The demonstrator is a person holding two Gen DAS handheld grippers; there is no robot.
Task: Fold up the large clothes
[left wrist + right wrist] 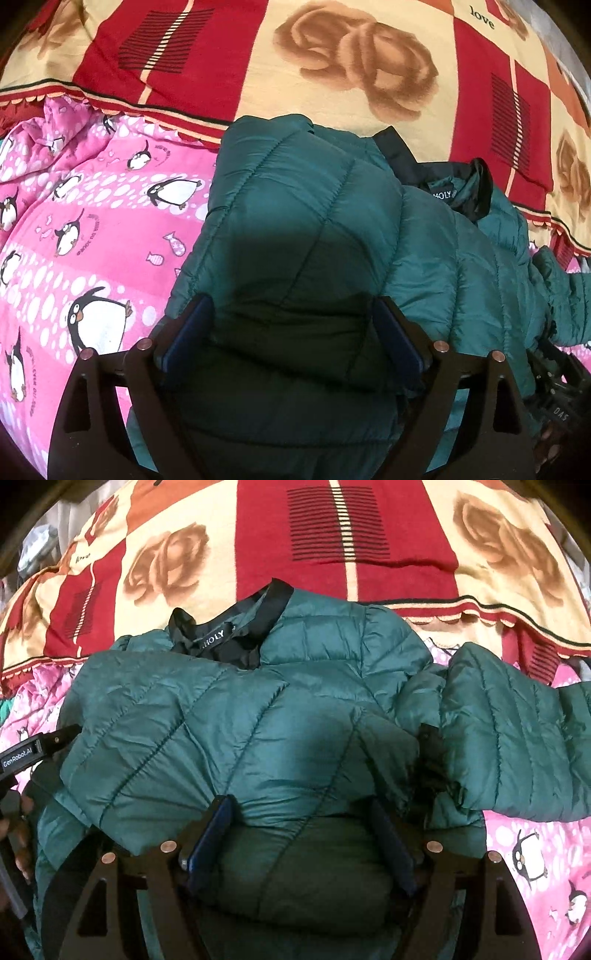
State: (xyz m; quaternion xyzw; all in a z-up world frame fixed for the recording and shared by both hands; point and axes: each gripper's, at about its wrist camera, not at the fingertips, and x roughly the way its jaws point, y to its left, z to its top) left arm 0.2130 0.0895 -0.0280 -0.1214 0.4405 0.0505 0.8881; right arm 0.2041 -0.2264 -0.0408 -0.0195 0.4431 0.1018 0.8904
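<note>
Spread across the bed are a pink penguin-print quilt (92, 221) and a red-and-cream rose blanket (258, 66) on which "love" is printed; on them a teal quilted puffer jacket (229, 723) is laid, its black collar label (216, 638) partly read as "HOLY"; the left gripper (291, 332) is seen with jaws wide apart over a fold of the jacket; whether the right gripper (306, 838) presses the bulge between its pads cannot be told; "GenRobot.AI" is read on the left gripper's body in the right wrist view.
</note>
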